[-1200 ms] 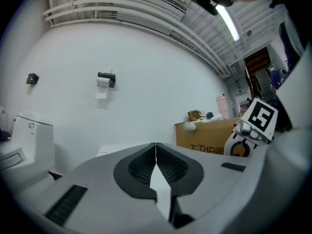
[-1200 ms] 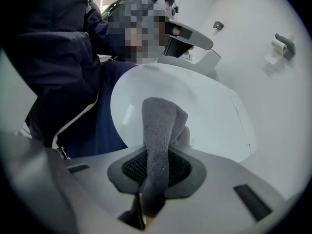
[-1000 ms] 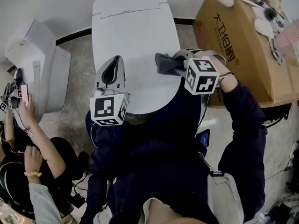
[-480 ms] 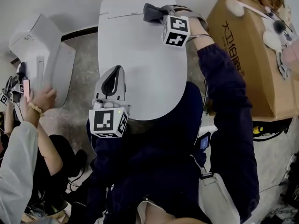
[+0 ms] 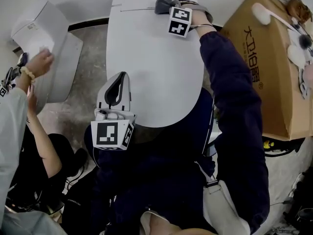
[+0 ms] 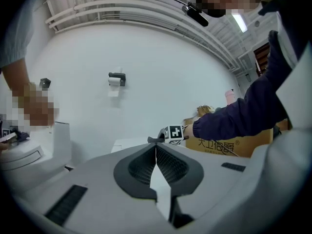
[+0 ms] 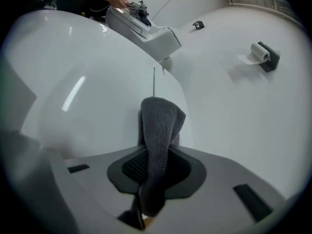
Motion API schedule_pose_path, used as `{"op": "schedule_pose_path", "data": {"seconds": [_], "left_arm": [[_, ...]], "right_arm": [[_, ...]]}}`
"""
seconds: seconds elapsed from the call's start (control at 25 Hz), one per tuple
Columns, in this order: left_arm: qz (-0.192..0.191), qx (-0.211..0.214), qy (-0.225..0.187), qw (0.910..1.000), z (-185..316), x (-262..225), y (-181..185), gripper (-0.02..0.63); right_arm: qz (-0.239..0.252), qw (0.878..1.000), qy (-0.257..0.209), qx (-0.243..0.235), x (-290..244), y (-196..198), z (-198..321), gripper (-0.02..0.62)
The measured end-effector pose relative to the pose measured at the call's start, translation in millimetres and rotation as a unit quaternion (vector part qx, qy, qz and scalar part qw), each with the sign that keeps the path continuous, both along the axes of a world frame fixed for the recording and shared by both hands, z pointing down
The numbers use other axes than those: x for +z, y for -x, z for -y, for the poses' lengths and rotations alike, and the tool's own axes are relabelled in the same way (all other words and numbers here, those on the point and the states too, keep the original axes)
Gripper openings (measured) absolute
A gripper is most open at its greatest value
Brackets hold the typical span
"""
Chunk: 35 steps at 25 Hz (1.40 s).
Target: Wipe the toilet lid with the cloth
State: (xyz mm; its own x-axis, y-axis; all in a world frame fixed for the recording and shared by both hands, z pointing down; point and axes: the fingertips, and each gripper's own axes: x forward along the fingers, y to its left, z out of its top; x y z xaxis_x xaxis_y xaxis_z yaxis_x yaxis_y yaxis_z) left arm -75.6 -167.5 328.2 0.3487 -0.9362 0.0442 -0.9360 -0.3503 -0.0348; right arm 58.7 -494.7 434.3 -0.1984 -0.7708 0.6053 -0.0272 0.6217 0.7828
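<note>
Nearest, the left claw point(image 5: 116, 84) hangs clenched and empty over the near left part of the white toilet lid point(image 5: 156, 67), its tips pressed together. Farther along, at the lid's far end by the hinge, the right claw point(image 5: 169, 6) is grasping the dark grey cloth point(image 7: 158, 130), whose folded end sticks out past the tips. A cardboard box point(image 5: 264, 58) stands right, and a second toilet point(image 5: 54, 48) stands left.

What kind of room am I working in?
Likely a bathroom-fixture test room or showroom: a closed toilet lid, a second toilet beside it, a wall toilet-roll holder, and a cardboard box.
</note>
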Motion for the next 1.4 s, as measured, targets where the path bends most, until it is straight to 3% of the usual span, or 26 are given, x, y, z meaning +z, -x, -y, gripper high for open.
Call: {"op": "schedule_pose_path", "data": {"seconds": [0.4, 0.6, 1.0, 1.4], "left_arm": [[-0.008, 0.011, -0.014, 0.9998, -1.3, -2.9, 1.4, 0.015], [-0.007, 0.017, -0.023, 0.9996, -2.7, -7.2, 2.3, 0.015], [-0.016, 0.024, -0.029, 0.9992, -2.6, -10.4, 9.1, 0.015], [-0.025, 0.038, -0.032, 0.9985, 0.5, -14.0, 2.1, 0.015]], "right_arm": [[-0.004, 0.996, 0.084, -0.008, 5.8, 2.3, -58.9, 0.075], [-0.007, 0.994, 0.104, -0.015, 7.4, 0.6, -96.5, 0.075], [-0.012, 0.989, 0.135, -0.054, 14.9, 1.5, -216.4, 0.075], [-0.020, 0.978, 0.199, -0.064, 26.1, -2.7, -334.7, 0.077]]}}
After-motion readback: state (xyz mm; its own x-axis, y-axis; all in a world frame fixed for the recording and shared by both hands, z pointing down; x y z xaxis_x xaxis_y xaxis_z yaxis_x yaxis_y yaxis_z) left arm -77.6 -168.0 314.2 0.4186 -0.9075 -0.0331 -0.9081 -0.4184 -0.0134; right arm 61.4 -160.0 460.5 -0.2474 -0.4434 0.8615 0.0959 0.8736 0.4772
